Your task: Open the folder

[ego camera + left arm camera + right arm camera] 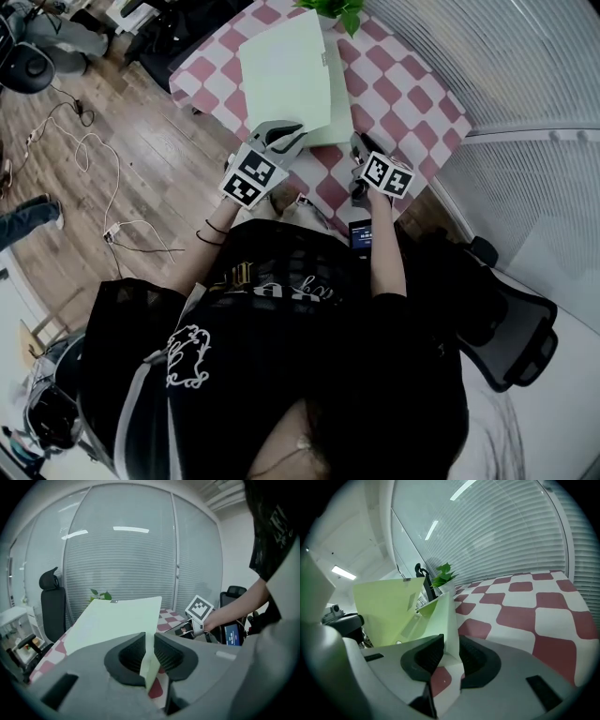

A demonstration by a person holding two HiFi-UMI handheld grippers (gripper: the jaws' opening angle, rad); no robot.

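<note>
Now the pale green folder (291, 75) lies on the checkered surface (412, 103), just on my side of the plant (337, 9). My left tool (281, 136) is clamped on its top cover (117, 620) at the edge farthest from the plant, holding it tilted up off the rest. My right tool (361, 150) pinches the lower leaf (445, 620) at that same far edge, low by the surface.
</note>
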